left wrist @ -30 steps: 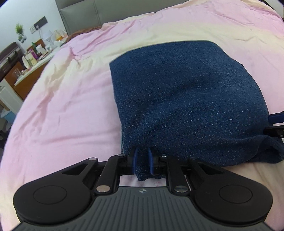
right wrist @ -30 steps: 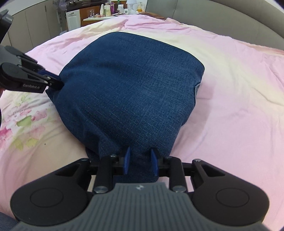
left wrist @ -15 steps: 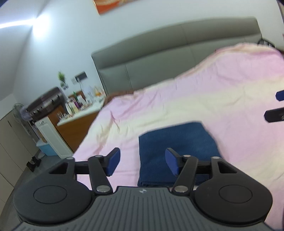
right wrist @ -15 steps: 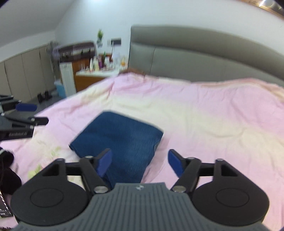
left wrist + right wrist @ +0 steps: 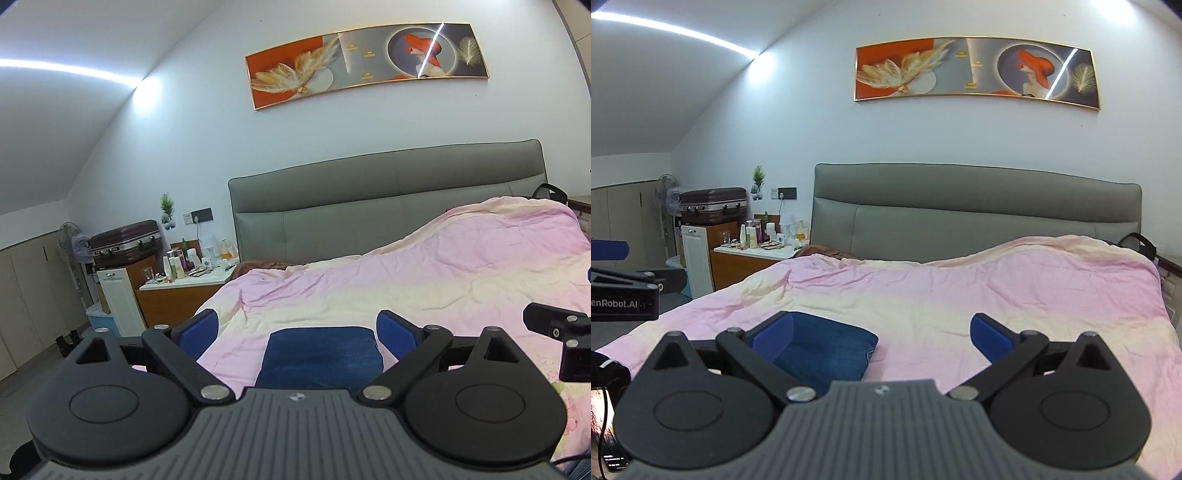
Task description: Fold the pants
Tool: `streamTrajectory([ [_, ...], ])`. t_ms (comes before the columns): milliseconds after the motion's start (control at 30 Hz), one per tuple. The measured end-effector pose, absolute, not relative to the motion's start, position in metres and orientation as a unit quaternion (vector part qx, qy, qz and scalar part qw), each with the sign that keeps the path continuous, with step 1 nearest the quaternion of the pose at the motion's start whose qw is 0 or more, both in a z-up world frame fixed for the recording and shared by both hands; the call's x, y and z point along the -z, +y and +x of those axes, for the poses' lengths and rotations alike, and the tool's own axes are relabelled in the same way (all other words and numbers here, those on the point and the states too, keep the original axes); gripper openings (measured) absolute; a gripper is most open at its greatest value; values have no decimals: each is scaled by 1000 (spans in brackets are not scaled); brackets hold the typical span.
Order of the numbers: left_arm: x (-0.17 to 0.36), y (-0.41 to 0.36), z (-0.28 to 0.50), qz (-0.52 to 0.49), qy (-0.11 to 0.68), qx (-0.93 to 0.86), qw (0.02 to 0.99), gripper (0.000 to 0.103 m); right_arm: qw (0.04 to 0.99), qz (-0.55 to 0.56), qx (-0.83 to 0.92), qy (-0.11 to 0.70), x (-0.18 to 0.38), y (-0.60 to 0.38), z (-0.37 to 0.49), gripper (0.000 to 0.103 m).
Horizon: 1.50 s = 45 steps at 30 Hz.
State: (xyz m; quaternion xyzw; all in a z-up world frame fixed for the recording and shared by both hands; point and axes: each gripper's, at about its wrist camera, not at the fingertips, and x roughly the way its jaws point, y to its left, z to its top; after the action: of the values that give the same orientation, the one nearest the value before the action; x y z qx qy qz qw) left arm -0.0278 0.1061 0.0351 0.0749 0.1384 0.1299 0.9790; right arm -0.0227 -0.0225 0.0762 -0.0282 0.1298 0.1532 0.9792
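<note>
Folded pants (image 5: 320, 352), dark blue denim, lie as a compact flat rectangle with squared edges on the pink-and-cream quilt of the bed (image 5: 461, 280), near its foot. The left claw (image 5: 298, 332) and right claw (image 5: 882, 334) are both raised clear of the cloth, jaws opening wide, blue pads (image 5: 197, 330) bare, nothing between them.

The bed (image 5: 388, 206) is standing against the wall, with its grey headboard (image 5: 975, 206) rising behind. A pink and cream quilt (image 5: 960, 288) is covering the mattress, wrinkled throughout and bulging toward the far right corner. Folded blue pants (image 5: 321, 350) are lying flat on the quilt near its front edge, resting as a compact rectangle.
</note>
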Motion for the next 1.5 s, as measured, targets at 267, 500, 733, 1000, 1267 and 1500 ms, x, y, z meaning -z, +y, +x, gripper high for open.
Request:
streamTrajectory([
  [267, -3, 86, -41, 66, 185, -132, 972, 103, 986, -14, -99, 137, -41, -47, -69, 98],
  [500, 7, 76, -52, 56, 192, -124, 972, 103, 989, -23, -85, 120, -27, -56, -93, 98],
  [733, 7, 73, -56, 45, 201, -103, 973, 103, 988, -19, -89, 122, -28, -60, -99, 98],
  [1000, 10, 71, -59, 43, 202, -103, 973, 103, 988, -22, -94, 119, -31, -61, -98, 98],
  [1267, 11, 71, -59, 42, 204, -103, 973, 103, 987, -22, -98, 126, -30, -62, -97, 98],
  [1500, 11, 70, -60, 43, 203, -105, 973, 103, 987, -22, -99, 128, -32, -64, -95, 98],
])
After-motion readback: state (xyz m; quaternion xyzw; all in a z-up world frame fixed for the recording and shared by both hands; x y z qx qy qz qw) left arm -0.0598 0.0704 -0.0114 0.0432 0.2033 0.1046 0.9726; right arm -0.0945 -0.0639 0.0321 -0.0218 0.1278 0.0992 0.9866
